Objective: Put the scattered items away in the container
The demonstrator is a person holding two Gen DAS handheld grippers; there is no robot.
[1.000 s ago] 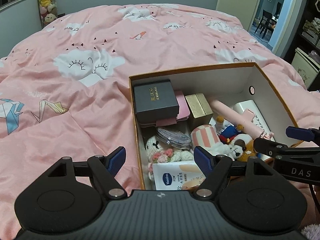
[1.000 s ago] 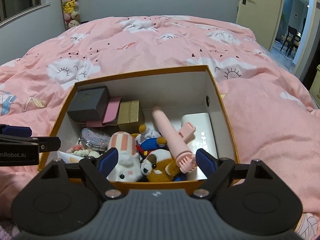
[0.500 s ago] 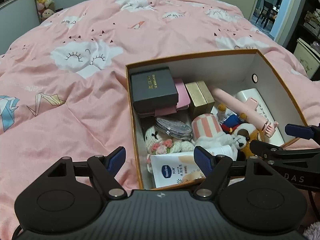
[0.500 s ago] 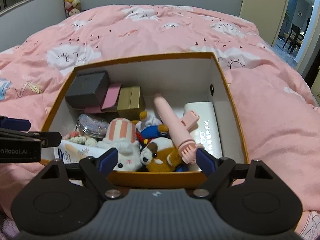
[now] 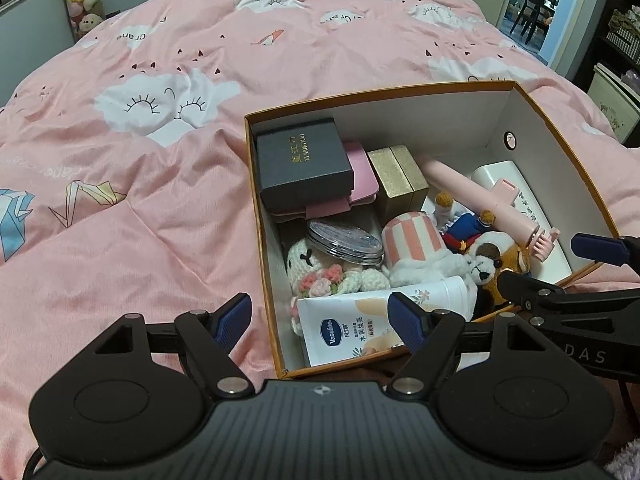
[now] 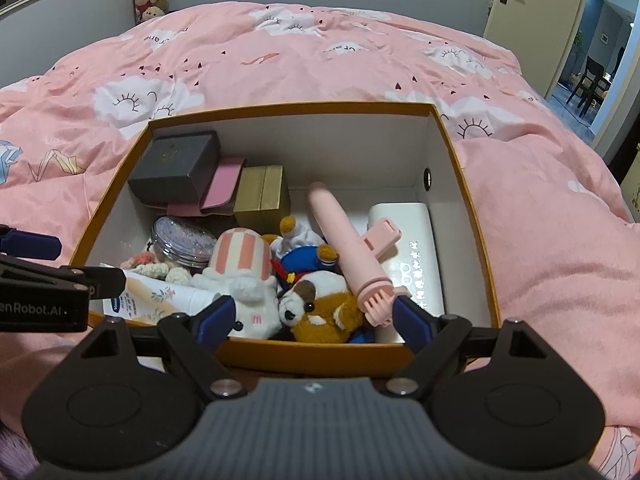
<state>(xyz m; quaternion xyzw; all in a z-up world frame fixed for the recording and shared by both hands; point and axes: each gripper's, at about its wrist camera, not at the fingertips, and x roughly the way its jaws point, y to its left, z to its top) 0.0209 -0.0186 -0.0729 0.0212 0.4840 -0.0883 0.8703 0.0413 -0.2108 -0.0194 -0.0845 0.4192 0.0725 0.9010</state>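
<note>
Both grippers hover level at the near rim of the orange box (image 6: pixel 472 216), which sits on the pink duvet (image 5: pixel 160 160). Left gripper (image 5: pixel 320 320): jaws spread, empty. Right gripper (image 6: pixel 308 316): jaws spread, empty. Plush toys (image 6: pixel 316 304), lotion tube (image 5: pixel 360 328) and pink brush (image 6: pixel 352 248) lie inside.

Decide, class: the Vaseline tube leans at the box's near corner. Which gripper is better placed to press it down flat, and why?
Probably the left. The left gripper hangs open right at the Vaseline tube, while the right gripper is open over the plush dog at the box's other end.
</note>
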